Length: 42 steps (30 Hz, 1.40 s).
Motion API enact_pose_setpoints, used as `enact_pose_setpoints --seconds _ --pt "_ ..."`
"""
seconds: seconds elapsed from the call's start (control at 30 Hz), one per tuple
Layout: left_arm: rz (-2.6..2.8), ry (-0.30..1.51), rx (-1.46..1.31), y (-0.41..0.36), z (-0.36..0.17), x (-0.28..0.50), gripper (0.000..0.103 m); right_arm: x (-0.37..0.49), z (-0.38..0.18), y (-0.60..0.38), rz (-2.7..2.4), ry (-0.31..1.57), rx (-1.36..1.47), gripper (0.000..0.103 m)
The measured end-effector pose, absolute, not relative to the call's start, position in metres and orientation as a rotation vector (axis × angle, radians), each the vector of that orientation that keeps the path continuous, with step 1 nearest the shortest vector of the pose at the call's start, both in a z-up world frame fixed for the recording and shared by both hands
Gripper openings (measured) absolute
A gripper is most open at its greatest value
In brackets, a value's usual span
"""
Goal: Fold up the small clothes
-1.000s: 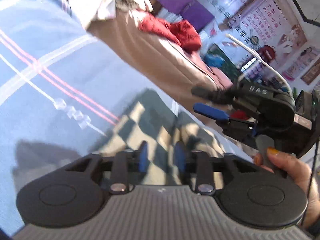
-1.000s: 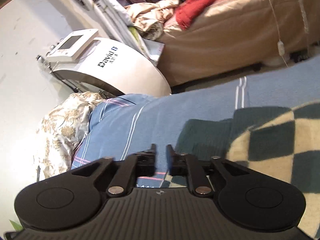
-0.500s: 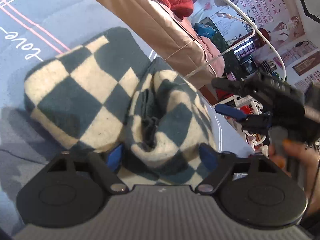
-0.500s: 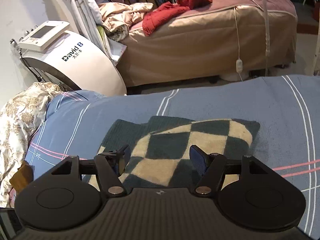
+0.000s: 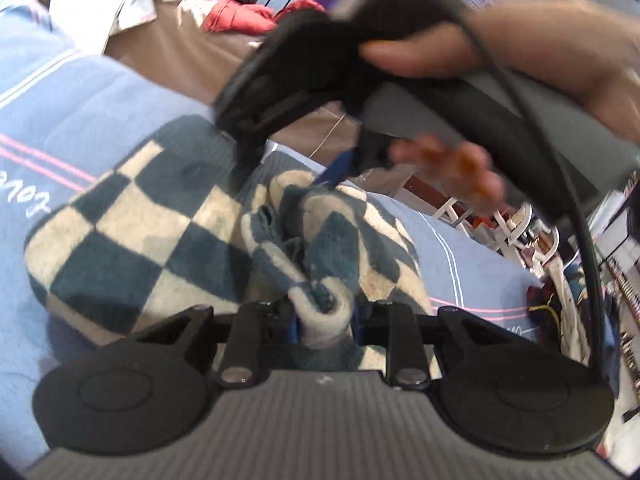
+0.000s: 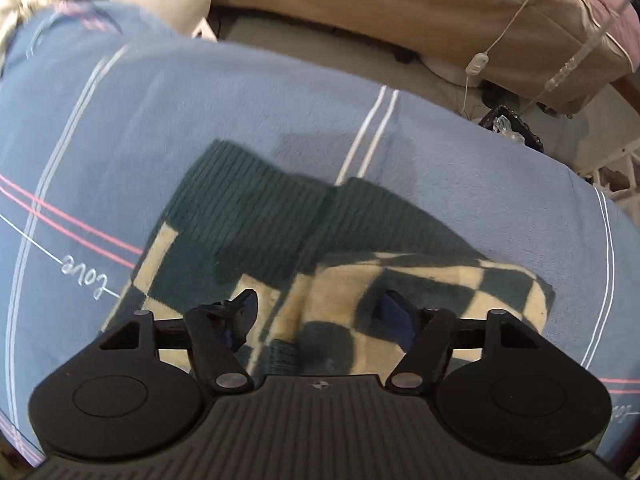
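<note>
Our left gripper [image 5: 324,326], jaws just closing, pinches a bunched fold of the fuzzy checkered garment [image 5: 160,240]. Our right gripper [image 6: 320,318] hovers wide open above its flat checks, gripping nothing.

We saw the small garment [image 5: 160,240] in a checkerboard of dark teal and cream, with a plain dark teal ribbed band [image 6: 256,208] at its far edge. Beneath the garment lay a blue blanket [image 6: 240,104] crossed by paired white stripes and paired pink ones — plus a white script word "love" [image 6: 86,276] just left of the garment. Beyond the blanket, the bed cover [image 6: 400,4] was tan, and on it we noted a red cloth [image 5: 240,20]. The left gripper [image 5: 324,326] was black with blue pads — as was the right gripper [image 6: 320,316].
</note>
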<state>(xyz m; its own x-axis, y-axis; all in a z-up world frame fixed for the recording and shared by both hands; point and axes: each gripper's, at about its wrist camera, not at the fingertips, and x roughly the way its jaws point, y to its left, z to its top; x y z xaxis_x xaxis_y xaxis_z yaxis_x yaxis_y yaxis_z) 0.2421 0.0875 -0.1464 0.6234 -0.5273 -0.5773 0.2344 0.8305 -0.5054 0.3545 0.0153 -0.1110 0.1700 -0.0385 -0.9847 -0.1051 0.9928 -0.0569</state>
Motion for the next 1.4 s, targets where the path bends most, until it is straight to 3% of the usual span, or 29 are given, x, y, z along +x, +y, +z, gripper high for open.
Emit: enact_pose_setpoints --seconds 0.1,0.17,0.2,0.23,0.33,0.47,0.77,1.03,1.1,1.17,1.2,1.27,1.4 --pt "-0.453 0.765 -0.341 0.080 -0.144 0.238 0.023 0.353 -0.122 0.030 0.017 1.432 -0.255 0.100" --pt "-0.455 0.762 -0.327 0.076 -0.144 0.235 0.023 0.352 -0.129 0.032 0.012 1.452 -0.285 0.089" --pt "-0.456 0.766 -0.333 0.075 -0.144 0.235 0.023 0.351 -0.132 0.033 0.008 1.449 -0.302 0.083" --pt "-0.455 0.771 -0.338 0.077 -0.144 0.233 0.023 0.350 -0.134 0.033 0.003 1.440 -0.326 0.067" --pt "-0.454 0.779 -0.358 0.088 -0.141 0.230 0.023 0.347 -0.134 0.026 0.013 1.423 -0.329 0.042" --pt "-0.453 0.770 -0.416 0.095 -0.140 0.231 0.023 0.342 -0.116 0.009 0.040 1.365 -0.261 0.027" --pt "-0.383 0.642 -0.560 0.150 -0.108 0.220 0.022 0.337 -0.041 0.009 0.135 1.181 -0.018 0.025" --pt "-0.229 0.718 -0.587 0.202 -0.138 0.214 0.022 0.344 -0.075 0.072 0.178 1.208 -0.032 0.027" --pt "-0.198 0.748 -0.580 0.206 -0.151 0.213 0.022 0.342 -0.091 0.085 0.164 1.212 -0.049 0.031" --pt "-0.180 0.765 -0.558 0.207 -0.160 0.212 0.026 0.338 -0.104 0.093 0.196 1.195 -0.032 0.045" --pt "-0.175 0.774 -0.556 0.208 -0.163 0.211 0.030 0.335 -0.108 0.095 0.197 1.180 -0.028 0.045" --pt "-0.172 0.780 -0.563 0.214 -0.165 0.211 0.034 0.336 -0.114 0.092 0.191 1.166 -0.008 0.060" --pt "-0.159 0.782 -0.537 0.216 -0.165 0.214 0.040 0.331 -0.108 0.069 0.234 1.102 0.148 0.066"
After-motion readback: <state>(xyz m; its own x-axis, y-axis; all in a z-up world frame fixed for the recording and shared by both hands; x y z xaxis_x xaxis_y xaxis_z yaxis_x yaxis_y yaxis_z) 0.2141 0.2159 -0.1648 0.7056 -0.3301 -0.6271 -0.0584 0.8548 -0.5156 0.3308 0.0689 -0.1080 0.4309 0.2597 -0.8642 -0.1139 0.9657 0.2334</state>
